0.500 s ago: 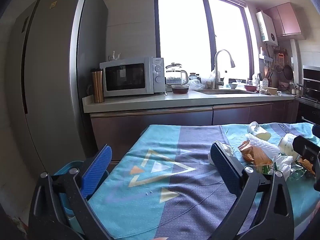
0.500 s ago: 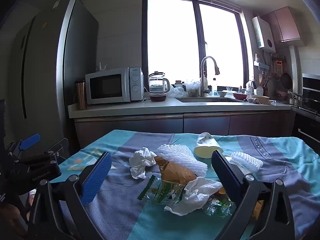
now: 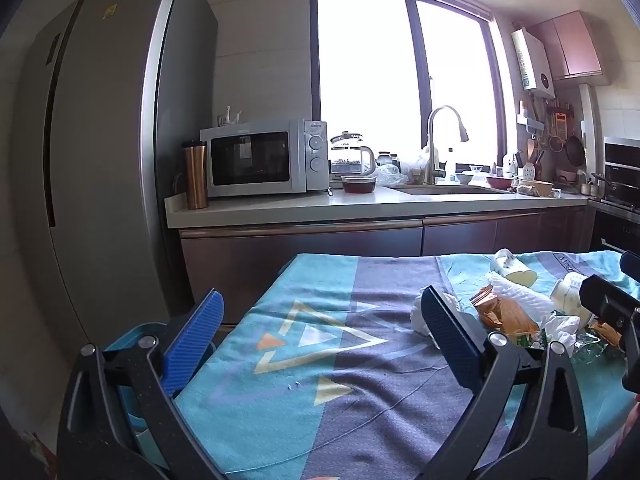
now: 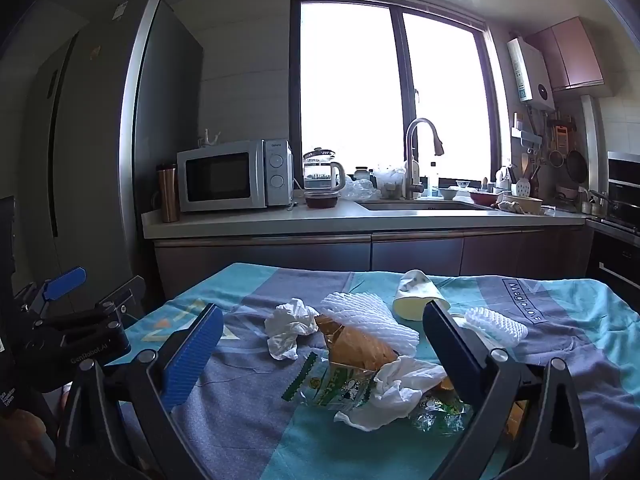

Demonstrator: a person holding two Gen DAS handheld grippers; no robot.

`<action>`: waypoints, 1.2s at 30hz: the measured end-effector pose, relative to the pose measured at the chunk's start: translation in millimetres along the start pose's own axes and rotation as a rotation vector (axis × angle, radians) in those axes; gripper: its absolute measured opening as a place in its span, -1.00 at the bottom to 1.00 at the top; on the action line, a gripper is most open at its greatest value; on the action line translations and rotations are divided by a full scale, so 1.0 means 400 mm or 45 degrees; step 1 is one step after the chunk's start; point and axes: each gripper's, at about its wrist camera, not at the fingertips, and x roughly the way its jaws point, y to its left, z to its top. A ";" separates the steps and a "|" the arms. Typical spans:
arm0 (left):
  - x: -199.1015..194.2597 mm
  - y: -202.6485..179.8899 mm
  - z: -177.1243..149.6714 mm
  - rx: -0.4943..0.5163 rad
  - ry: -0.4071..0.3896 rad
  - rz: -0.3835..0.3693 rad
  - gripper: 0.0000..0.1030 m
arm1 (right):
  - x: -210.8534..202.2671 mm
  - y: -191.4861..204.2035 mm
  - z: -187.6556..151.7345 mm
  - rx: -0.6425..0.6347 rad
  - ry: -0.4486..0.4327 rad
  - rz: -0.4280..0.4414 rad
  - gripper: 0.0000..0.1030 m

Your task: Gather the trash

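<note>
Teal and grey-violet cloth with triangle shapes (image 3: pixel 320 344) covers the worktop, and its far edge falls away in front of the brown lower cabinets (image 4: pixel 360 252), with a strip of open floor between. The left claw (image 3: pixel 320 320) is spread wide with nothing between its blue pads, hanging over bare cloth near the worktop's left edge, where a blue bin (image 3: pixel 132 332) shows below it. All the left half of the cloth is free room. The trash lies in a loose heap towards the right: a crumpled white tissue (image 4: pixel 290 330), a white foam net sleeve (image 4: pixel 368 322), a brown crinkled snack bag (image 4: pixel 356 346), a green printed plastic wrapper (image 4: pixel 340 388), a second crumpled white tissue (image 4: pixel 394 394), a tipped pale yellow paper cup (image 4: pixel 416 298) and a smaller white foam net (image 4: pixel 496 324). The right claw (image 4: pixel 320 340) is also spread wide, low over the heap, which sits between its pads untouched. Compared with half a second ago, both views match closely; neither claw nor any piece of trash shows a clear shift.
</note>
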 end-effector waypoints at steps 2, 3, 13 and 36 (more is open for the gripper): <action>-0.001 0.000 0.000 -0.002 -0.002 0.001 0.89 | -0.003 -0.002 -0.002 0.000 -0.003 0.000 0.87; -0.002 -0.001 -0.001 -0.002 -0.002 0.000 0.89 | -0.003 -0.003 -0.002 0.000 -0.003 0.002 0.87; -0.009 -0.001 -0.001 -0.008 -0.012 0.000 0.89 | -0.007 -0.005 -0.001 -0.001 -0.008 0.004 0.87; -0.016 -0.001 0.000 -0.021 -0.017 0.002 0.89 | -0.003 -0.003 -0.001 0.003 -0.004 0.013 0.87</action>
